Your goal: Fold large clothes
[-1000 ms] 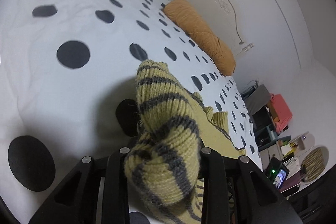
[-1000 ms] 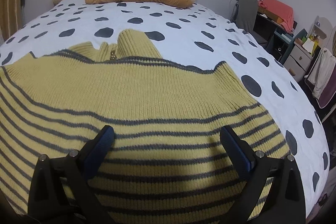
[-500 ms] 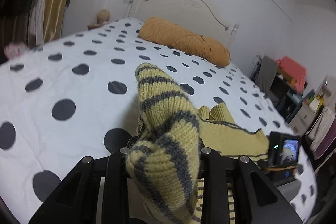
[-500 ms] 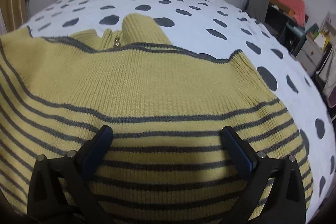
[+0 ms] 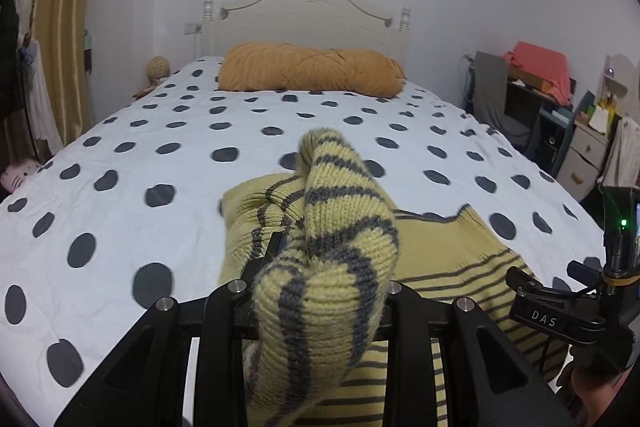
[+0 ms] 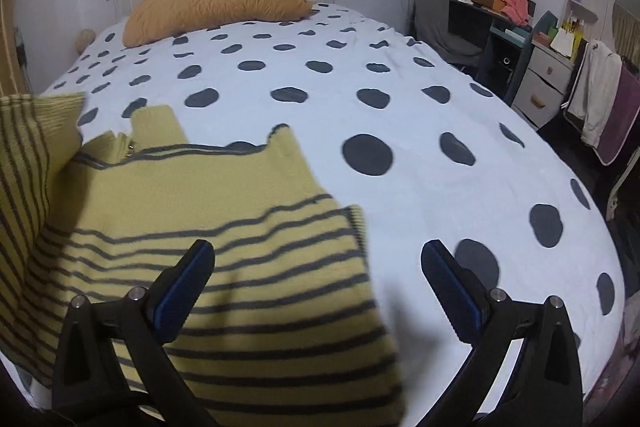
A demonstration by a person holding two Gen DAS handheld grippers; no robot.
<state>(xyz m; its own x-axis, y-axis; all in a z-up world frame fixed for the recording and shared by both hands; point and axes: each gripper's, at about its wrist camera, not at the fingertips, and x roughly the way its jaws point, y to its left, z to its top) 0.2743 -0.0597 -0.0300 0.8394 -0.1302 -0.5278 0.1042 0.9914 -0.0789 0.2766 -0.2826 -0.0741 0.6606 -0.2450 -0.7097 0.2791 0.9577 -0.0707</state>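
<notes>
The yellow striped sweater lies spread on the near end of the bed, on the white cover with dark spots, its collar and zip pointing toward the far headboard. An orange pillow sits at the far end, well apart from it.

The left claw has a thick bunch of sleeve pinched between its fingers; the knit bulges up and over the front of the claw and hides the tips, so how tightly it bites I cannot tell, only that the wool is held up off the bed. The right claw is wide open and holds nothing. Its left finger hangs over the striped body of the sweater, its right finger over bare cover, so the claw straddles the sweater's right edge.

The sleeve looks to be on its way across the body for a fold. The risk is in that bulky grip: knit this thick can slide out of the pinch or drag the shoulder along with it, rucking the flat body underneath. With the right claw not pressing anything down, nothing pins the sweater, so a hard pull from the left could shift the whole garment sideways and spoil the fold line. The sleeve might also land twisted.
</notes>
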